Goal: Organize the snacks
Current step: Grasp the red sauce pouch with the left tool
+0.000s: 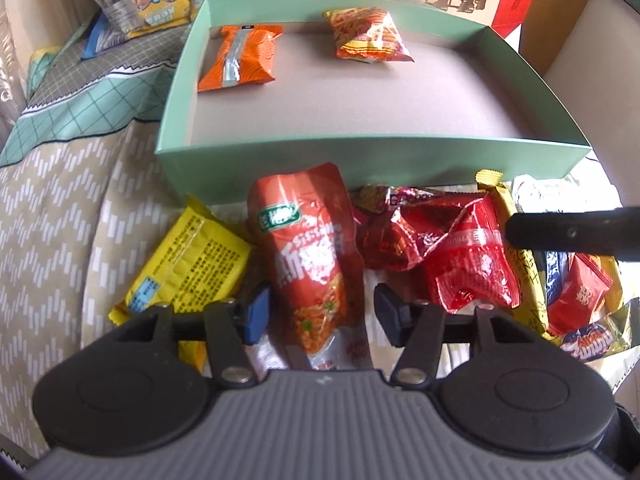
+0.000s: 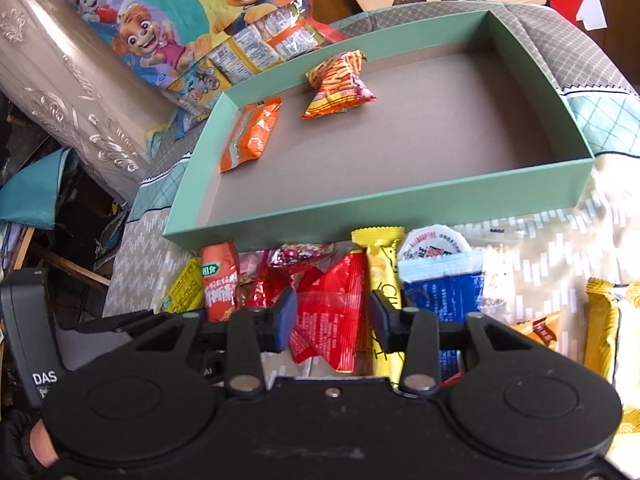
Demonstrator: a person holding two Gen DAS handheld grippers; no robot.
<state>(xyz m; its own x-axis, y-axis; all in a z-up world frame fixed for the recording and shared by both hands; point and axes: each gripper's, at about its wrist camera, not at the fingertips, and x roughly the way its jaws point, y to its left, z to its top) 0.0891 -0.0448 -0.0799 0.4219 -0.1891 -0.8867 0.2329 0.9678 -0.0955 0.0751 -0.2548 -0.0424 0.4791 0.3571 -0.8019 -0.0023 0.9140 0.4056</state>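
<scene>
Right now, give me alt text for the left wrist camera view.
The left gripper straddles a tall red snack pouch lying in a pile of packets in front of a shallow green box. Two orange packets lie inside the box at its far end.

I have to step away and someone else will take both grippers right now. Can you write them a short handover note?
Left gripper: jaws around the tall red-orange noodle packet; grip not certain.
Right gripper: jaws around the red crinkled packet; grip not certain.
Green box: holds only the orange packet and the striped snack bag.
Left: the pile in front of the box, including the yellow packet and blue sachet.
</scene>
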